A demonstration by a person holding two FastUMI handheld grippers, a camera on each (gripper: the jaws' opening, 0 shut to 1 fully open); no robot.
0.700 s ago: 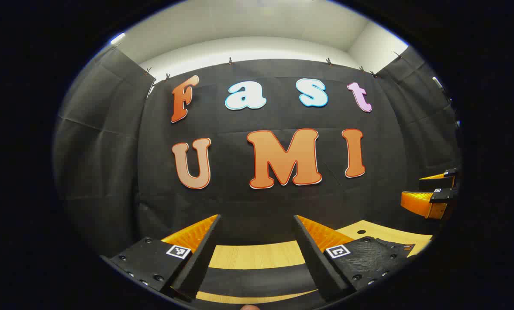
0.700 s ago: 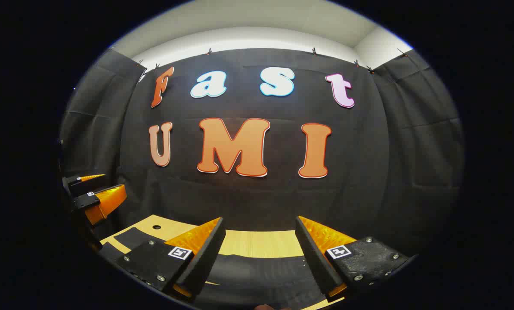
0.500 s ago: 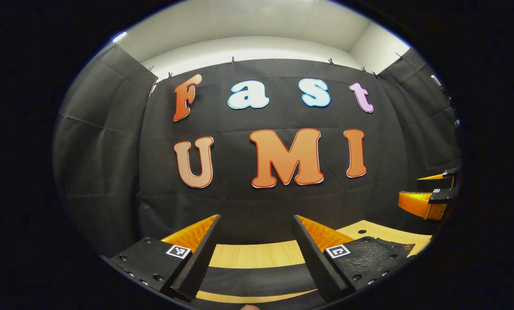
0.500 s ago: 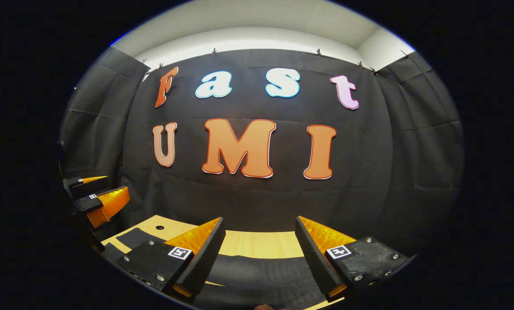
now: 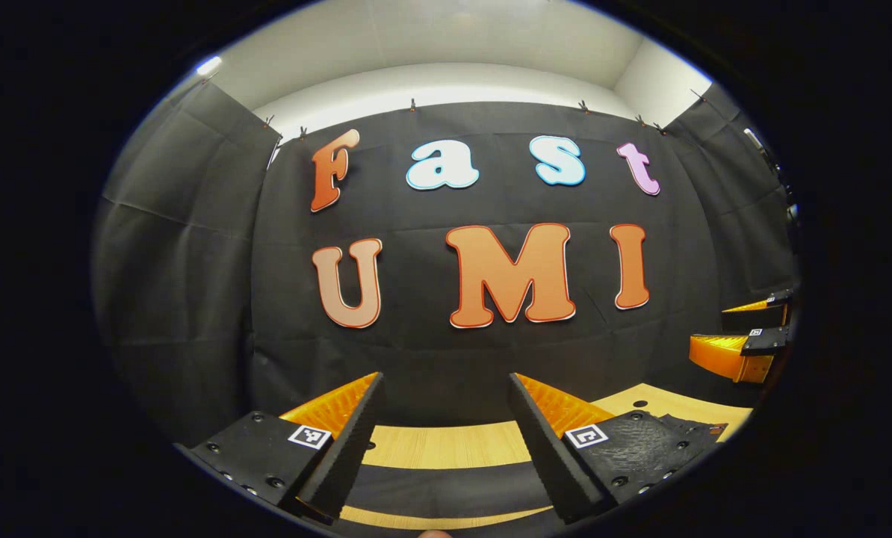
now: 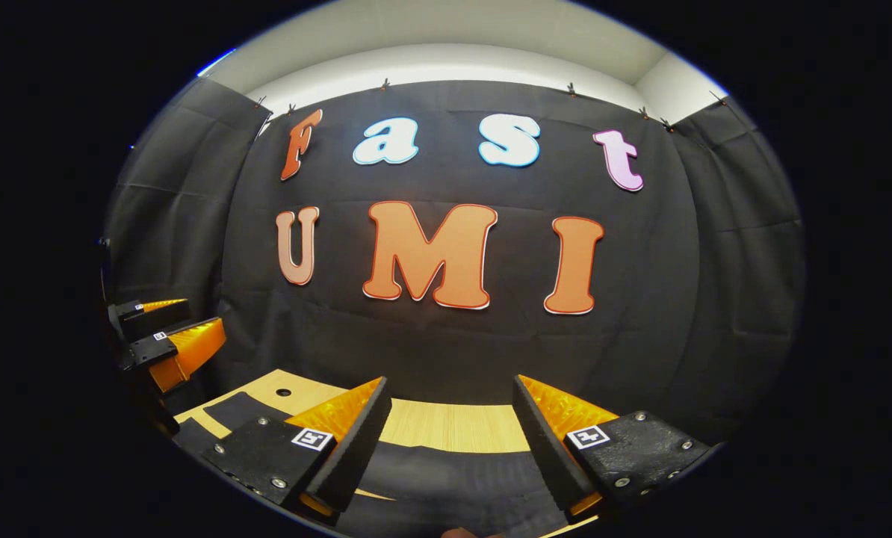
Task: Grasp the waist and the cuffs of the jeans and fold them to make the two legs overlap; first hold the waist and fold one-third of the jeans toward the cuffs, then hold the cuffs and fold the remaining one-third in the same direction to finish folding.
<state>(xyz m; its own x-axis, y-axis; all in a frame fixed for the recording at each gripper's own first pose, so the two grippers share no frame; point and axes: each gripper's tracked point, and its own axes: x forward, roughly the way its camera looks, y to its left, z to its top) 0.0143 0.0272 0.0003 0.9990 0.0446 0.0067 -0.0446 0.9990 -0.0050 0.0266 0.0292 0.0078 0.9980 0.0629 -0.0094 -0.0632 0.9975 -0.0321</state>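
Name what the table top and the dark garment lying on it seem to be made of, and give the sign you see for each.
Table top: looks like pale wood or wood-look laminate, matt, with fine straight grain lines. Dark garment: looks like woven cloth, probably denim given the task, dull black with a faint ribbed texture; the weave is too blurred to confirm.

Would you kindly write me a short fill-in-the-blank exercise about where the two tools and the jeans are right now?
1. Both tools, left and right, have their fingers ____.
2. The dark jeans lie on a ____ table.
3. In the right gripper view, the left tool appears near the ____ edge.
4. Neither tool holds ____.

Missing words: open; wooden; left; anything
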